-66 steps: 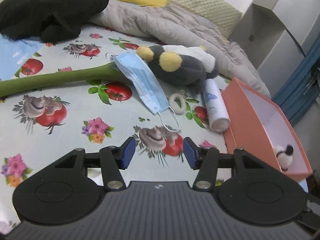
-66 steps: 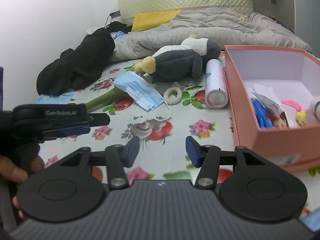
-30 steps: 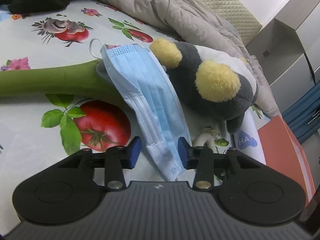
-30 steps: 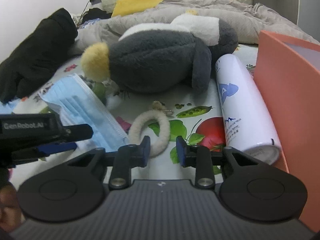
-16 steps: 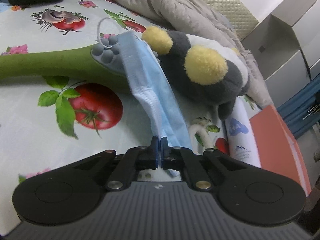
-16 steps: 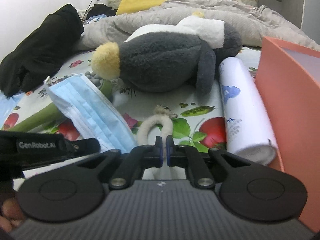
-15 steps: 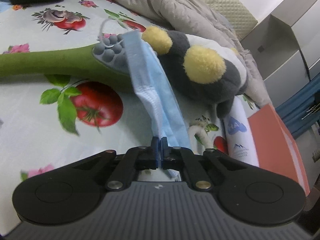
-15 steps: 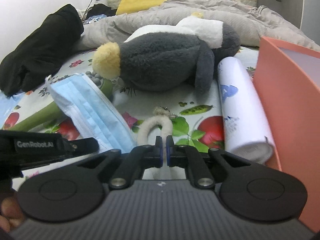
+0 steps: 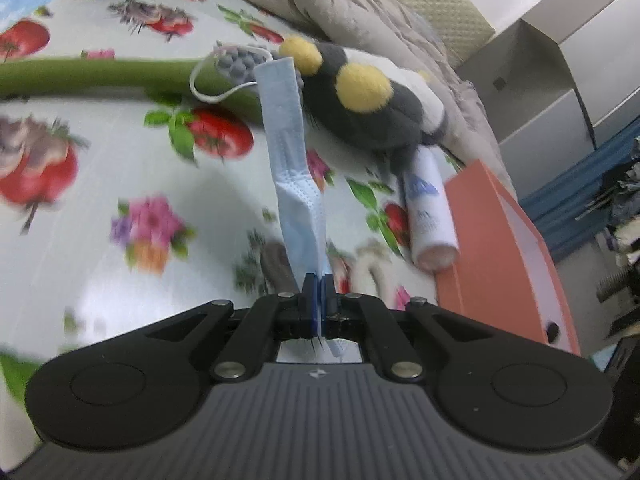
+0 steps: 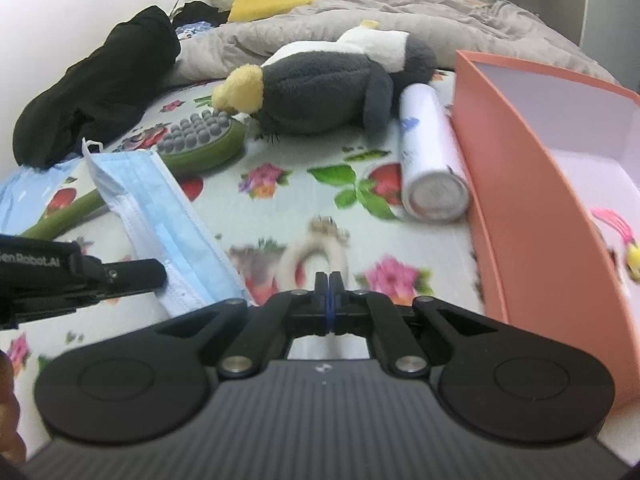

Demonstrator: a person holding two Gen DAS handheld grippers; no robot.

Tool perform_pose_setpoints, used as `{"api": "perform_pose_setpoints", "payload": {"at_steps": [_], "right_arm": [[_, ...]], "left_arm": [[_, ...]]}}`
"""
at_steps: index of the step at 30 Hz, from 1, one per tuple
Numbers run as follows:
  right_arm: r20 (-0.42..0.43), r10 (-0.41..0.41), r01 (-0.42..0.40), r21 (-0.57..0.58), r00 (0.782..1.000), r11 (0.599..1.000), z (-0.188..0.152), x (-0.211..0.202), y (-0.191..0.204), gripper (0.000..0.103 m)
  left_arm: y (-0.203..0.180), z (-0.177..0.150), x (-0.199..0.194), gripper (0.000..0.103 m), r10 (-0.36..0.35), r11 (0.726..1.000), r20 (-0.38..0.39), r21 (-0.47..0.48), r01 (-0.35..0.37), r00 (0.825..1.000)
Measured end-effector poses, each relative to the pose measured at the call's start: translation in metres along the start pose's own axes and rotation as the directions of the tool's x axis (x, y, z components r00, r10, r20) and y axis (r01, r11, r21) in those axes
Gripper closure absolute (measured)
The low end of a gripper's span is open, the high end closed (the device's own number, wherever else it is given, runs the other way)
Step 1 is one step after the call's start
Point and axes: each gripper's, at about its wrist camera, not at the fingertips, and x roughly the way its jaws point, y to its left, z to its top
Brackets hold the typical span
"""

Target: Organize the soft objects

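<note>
The pale blue pleated face mask point(image 9: 294, 168) hangs above the fruit-printed bedsheet point(image 9: 100, 184), its near corner clamped in the left gripper point(image 9: 319, 280). The right gripper point(image 10: 328, 280) pinches the cream fluffy hair tie point(image 10: 316, 252). Right of both, the open salmon cardboard box point(image 10: 532, 184) holds a pink clip point(image 10: 610, 222) and a yellow trinket point(image 10: 633, 258), seen only from the right wrist. The grey plush penguin point(image 10: 324, 84) lies farther off.

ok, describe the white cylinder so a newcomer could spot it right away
Find the orange box on the flowered bedsheet. The white spray can lies on its side along the box's outer wall, its far end by the grey plush penguin. It is the only hard, smooth cylinder there, with a small blue logo.
</note>
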Motion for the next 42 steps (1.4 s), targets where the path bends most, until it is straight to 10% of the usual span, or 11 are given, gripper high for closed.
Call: {"api": "perform_pose_setpoints", "payload": {"at_steps": [9,21,28,32,42], "right_arm": [[-0.023,-0.024,0.025,0.073,0.999,0.997,-0.039,-0.056,-0.012,0.100],[0.061,0.034,-0.038,0.066,0.998,0.997,-0.048,-0.067,-0.003,0.097],[0.097,0.048,-0.051,0.028,0.994,0.998,-0.045,-0.058,-0.003,0.096],[0.110,0.043,-0.043,0.001,0.993,0.999,-0.046,-0.049,-0.003,0.058],[0.187,0.042,-0.033,-0.052,0.982,0.998,-0.035,-0.019,-0.004,0.042]], "left_arm": [[-0.001,-0.033,-0.035,0.101,-0.014,0.999,-0.085,0.044,0.018,0.996],[0.020,-0.020,-0.043,0.100,0.159,0.985,-0.053,0.080,-0.154,0.986],[0.022,-0.022,-0.047,0.056,0.222,0.974,-0.006,0.036,-0.222,0.975],[0.017,-0.027,-0.046,0.046,0.237,0.971,-0.009,0.031,-0.236,0.972],[0.013,-0.032,-0.050,0.038,0.271,0.962,0.028,0.006,-0.272,0.962]]}}
